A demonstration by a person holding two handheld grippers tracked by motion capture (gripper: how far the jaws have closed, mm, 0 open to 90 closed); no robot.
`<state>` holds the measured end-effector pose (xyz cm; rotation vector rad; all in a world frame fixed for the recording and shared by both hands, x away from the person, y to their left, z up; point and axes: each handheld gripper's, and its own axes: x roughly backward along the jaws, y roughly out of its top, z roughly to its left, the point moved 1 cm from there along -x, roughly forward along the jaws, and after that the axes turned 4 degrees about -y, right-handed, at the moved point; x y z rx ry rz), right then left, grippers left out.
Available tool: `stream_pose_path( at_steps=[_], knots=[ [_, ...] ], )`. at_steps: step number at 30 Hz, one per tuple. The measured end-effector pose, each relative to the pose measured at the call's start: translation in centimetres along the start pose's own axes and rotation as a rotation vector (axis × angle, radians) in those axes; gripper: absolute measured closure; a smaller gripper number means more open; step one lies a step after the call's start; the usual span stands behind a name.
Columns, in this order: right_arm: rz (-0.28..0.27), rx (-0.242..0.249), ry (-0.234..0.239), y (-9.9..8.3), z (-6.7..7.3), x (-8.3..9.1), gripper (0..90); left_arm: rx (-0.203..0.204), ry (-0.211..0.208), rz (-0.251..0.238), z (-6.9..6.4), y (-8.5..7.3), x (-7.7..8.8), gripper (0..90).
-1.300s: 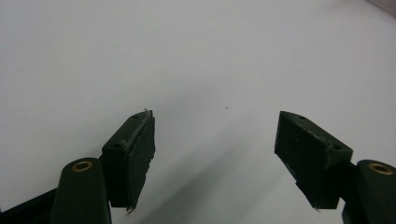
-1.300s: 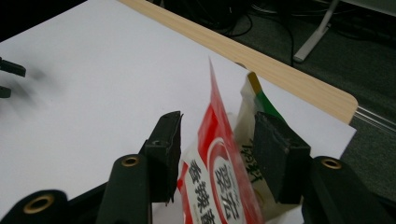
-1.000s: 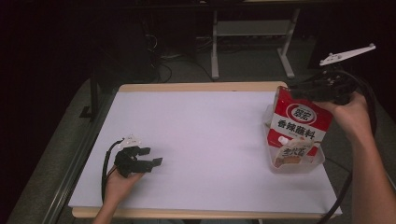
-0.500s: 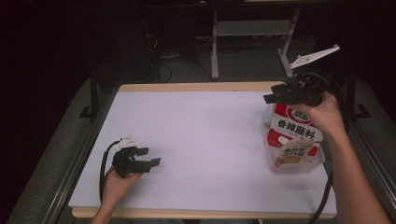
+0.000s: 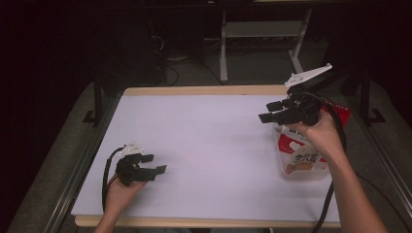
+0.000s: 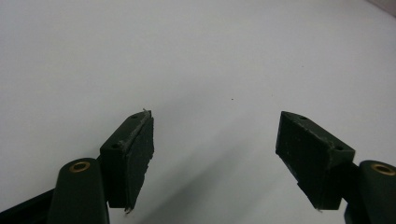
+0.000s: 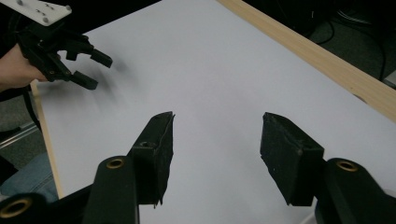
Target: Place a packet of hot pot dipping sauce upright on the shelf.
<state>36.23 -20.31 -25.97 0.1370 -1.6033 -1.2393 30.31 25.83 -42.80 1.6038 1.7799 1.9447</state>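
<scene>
That red and white pouch (image 5: 301, 155) standing at the table's (image 5: 209, 145) right edge looks like soft, crinkly plastic, probably light and a bit slippery, so I'd pinch the top seam. Right gripper (image 5: 269, 111) has just been opening and hangs empty above the pouch. Left gripper (image 5: 155, 164) sits spread wide, empty, near the front left.

Matt white table (image 5: 204, 145), wooden edge; glossy plastic packet (image 5: 301, 158).
</scene>
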Motion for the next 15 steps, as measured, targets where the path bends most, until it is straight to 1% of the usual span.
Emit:
stream_pose_path(
  at_steps=[2, 3, 6, 9, 13, 15],
  knots=[
    [-0.002, 0.005, 0.007, -0.2, 0.4, -0.1, 43.2, -0.001, 0.000, 0.001, 0.0, 0.0, 0.1, 27.7],
    [0.000, -0.002, 0.008, -0.3, 0.7, -0.1, 42.9, 0.000, 0.001, 0.000, 0.0, 0.0, 0.1, 27.7],
    [-0.011, 0.005, 0.019, -0.9, 1.5, -0.3, 42.8, 0.001, 0.002, -0.005, 0.0, -0.1, 0.3, 27.7],
    [-0.009, 0.006, 0.034, -1.6, 2.4, -0.5, 42.3, 0.002, 0.004, -0.004, -0.1, -0.2, 0.3, 27.6],
    [-0.010, 0.008, 0.043, -2.7, 3.7, -0.6, 41.6, 0.004, 0.002, 0.001, -0.2, -0.2, 0.4, 27.4],
    [-0.011, 0.020, 0.045, -3.3, 4.6, -0.7, 40.4, -0.003, 0.004, 0.005, -0.1, -0.2, 0.4, 26.8]
  ],
)
